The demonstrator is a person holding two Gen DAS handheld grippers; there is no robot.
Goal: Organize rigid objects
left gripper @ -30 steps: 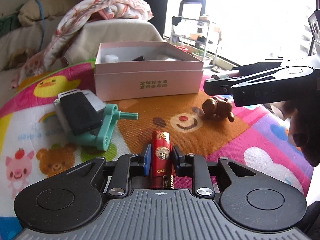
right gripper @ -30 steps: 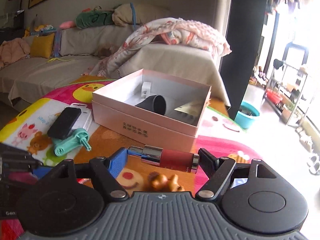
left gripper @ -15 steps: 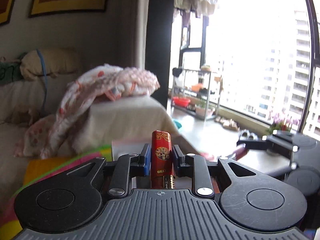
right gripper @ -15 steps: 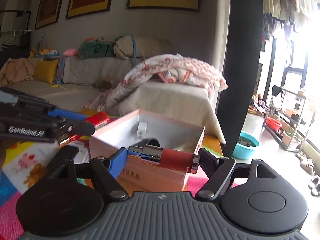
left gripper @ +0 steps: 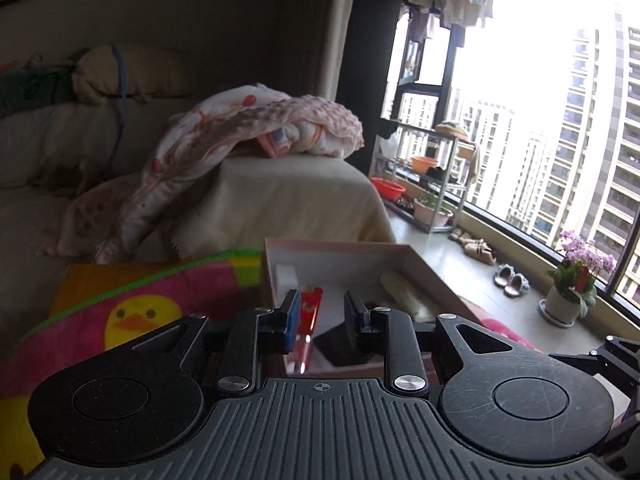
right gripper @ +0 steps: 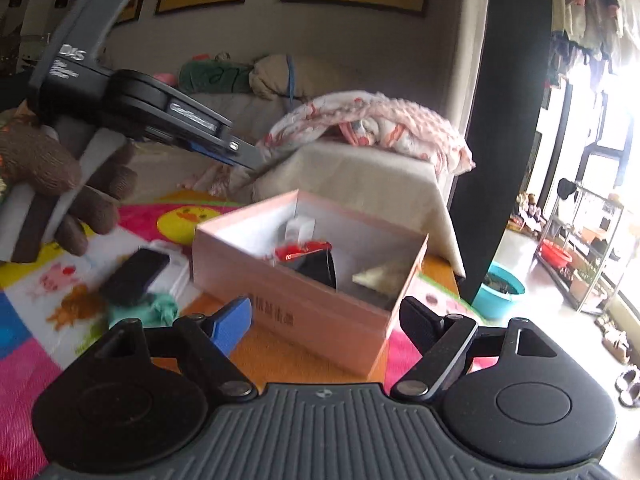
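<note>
Behind the pink box [right gripper: 320,304] a sofa [right gripper: 352,176] with a blanket [right gripper: 372,124] is seen. Inside the box a red lighter [left gripper: 310,314] is lying. Above the box, the left gripper [left gripper: 318,320] and right gripper [right gripper: 326,322] are held released, nothing grasped.

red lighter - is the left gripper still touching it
Apart. Right wrist view shows the red lighter lying in the pink box, with the left gripper raised well above it.
</note>
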